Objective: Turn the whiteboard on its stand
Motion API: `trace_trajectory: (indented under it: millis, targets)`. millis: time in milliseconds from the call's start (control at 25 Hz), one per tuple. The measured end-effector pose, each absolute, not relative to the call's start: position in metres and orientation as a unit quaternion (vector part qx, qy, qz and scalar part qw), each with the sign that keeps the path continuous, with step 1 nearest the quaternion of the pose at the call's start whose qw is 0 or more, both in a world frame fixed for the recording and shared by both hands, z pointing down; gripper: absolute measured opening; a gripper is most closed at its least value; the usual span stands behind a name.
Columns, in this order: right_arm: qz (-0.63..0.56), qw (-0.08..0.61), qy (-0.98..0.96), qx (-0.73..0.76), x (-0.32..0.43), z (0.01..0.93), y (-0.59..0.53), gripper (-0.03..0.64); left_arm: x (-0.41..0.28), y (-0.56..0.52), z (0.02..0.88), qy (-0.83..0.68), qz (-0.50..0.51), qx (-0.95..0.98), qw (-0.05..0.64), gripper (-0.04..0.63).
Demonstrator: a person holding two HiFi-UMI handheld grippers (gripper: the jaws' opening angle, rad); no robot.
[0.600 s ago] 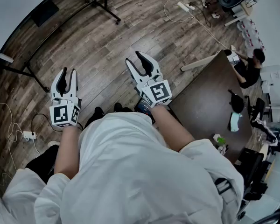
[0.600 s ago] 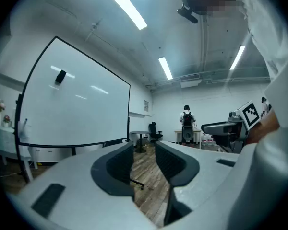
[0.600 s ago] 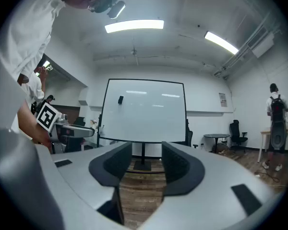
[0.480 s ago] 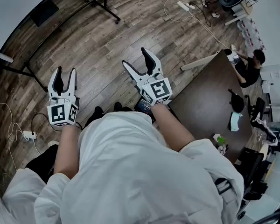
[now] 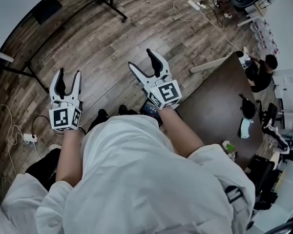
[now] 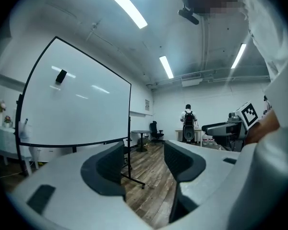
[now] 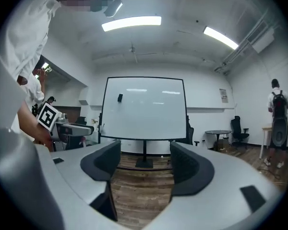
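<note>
The whiteboard (image 7: pixel 144 109) stands upright on its black stand across the wooden floor, straight ahead in the right gripper view, with a small dark eraser (image 7: pixel 120 97) stuck near its top left. The left gripper view shows the whiteboard (image 6: pixel 77 104) at a slant on the left. From the head view I see one foot of the stand (image 5: pixel 115 9) at the top. My left gripper (image 5: pixel 68 74) and right gripper (image 5: pixel 142 60) are held out in front of my body, well short of the board. Both are open with nothing between the jaws.
A dark table (image 5: pixel 219 106) stands to my right with a person (image 5: pixel 261 69) seated at its far end. Power strips and cables lie on the floor (image 5: pixel 195 5) and at the left (image 5: pixel 28 139). A person with a backpack (image 6: pixel 188 121) stands at the far wall.
The right gripper's jaws have spread wider and it has turned slightly. The left gripper has drifted a little to the left. Nothing was taken hold of.
</note>
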State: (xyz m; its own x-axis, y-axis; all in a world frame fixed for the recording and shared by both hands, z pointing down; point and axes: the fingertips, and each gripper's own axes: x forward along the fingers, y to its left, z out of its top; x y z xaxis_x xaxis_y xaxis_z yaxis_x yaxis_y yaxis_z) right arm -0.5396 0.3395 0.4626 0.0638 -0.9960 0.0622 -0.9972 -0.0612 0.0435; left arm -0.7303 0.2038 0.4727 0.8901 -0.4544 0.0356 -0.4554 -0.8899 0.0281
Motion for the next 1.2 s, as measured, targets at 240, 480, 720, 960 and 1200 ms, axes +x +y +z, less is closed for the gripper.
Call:
trace_trajectory:
  millis: [240,480,720,960,1200]
  targets:
    - [0.001,0.038,-0.677,0.735,-0.519,0.460,0.347,0.300,-0.713,0.209,0.472,-0.230,0.016,0.973,0.016,0.245]
    - [-0.007,0.027,-0.680,0.733,-0.500,0.459,0.350,0.261,-0.689,0.211,0.470,-0.230,0.014,0.973,0.014,0.245]
    - [-0.005,0.025,-0.684,0.729,-0.484,0.461,0.345,0.262,-0.663,0.215,0.469,-0.224,0.015,0.974,0.016,0.245]
    - [-0.008,0.025,-0.690,0.723,-0.468,0.459,0.344,0.262,-0.648,0.213,0.472,-0.221,0.015,0.975,0.021,0.244]
    - [0.002,0.028,-0.680,0.733,-0.446,0.466,0.336,0.262,-0.624,0.200,0.480,-0.208,0.017,0.978,0.025,0.245]
